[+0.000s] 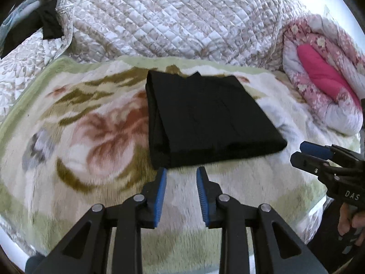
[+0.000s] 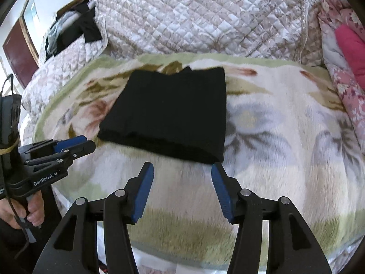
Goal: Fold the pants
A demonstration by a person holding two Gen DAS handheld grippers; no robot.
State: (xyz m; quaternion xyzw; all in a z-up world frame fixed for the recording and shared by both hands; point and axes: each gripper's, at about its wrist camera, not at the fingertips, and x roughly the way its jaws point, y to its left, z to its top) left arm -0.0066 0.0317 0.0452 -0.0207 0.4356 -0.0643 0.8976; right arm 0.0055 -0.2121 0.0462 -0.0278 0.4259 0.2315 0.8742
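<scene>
2 grippers sit in front of me, both pulled back from the pants [image 1: 205, 118], which lie folded into a compact black rectangle on the floral fleece blanket [image 1: 91, 137]. My left gripper [image 1: 181, 171] has its blue pads parted by a narrow gap with only blanket showing between them; its tips stop just short of the near edge of the pants, not touching the cloth. My right gripper [image 2: 182, 167] stands wider, its jaws released and bare, again with nothing but fleece between the pads. From the right wrist view the pants [image 2: 168, 111] lie just beyond the fingertips, the far edge showing a small raised point of fabric at its middle. Each camera catches the other tool off to the side: the right gripper [image 1: 303, 153] enters the left view at the right edge, and the left gripper [image 2: 86, 143] shows in the right view at the left, gripped by a hand [image 2: 27, 210]. Behind the blanket a quilted cover [image 1: 171, 16] rises, and a pink floral quilt [image 1: 324, 75] is bundled off to the right.
</scene>
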